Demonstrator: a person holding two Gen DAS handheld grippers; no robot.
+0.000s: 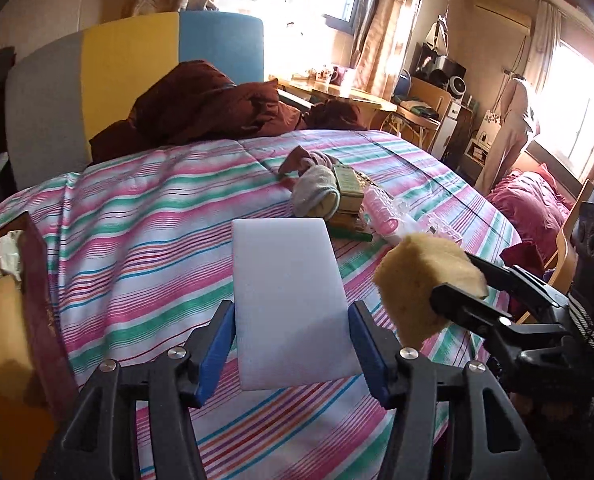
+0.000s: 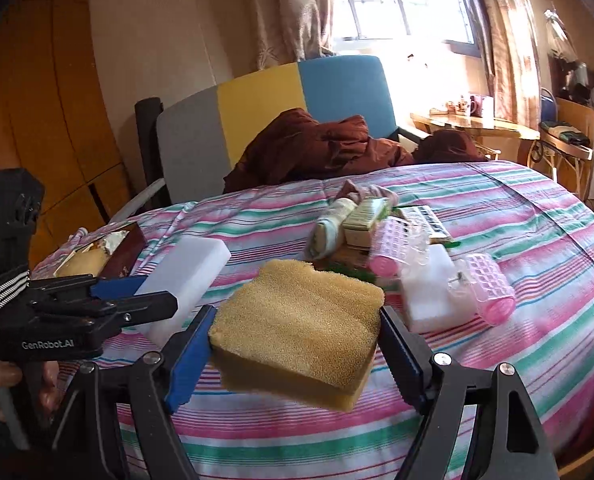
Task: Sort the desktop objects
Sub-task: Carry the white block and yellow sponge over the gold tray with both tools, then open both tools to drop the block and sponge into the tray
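Two sponges are up in the air at once, one per hand. The left tongs (image 1: 291,344) are clamped on the white sponge (image 1: 289,304) by its long sides near the rear end, so most of the block sticks forward and flat over the striped bedspread (image 1: 137,216). The right tongs (image 2: 295,350) are clamped on the yellow sponge (image 2: 297,320) across its width, its coarse face up, held just right of the white one. A hand (image 2: 1,388) grips the left tool's handle at the edge of the right wrist view. Gripping each block by its sides probably leaves the underside free to be set down flat. On the left, at the bed's edge, stands an open dark-red box (image 1: 45,312) with another yellow block (image 1: 1,304) and crumpled wrappers inside; it looks like the likely place for sponges, though that is a guess. The unsorted heap lies well ahead: rolled socks (image 2: 329,228), a small green carton (image 2: 367,216), pink hair rollers (image 2: 491,288) and a further white sponge (image 2: 431,300) touching them.
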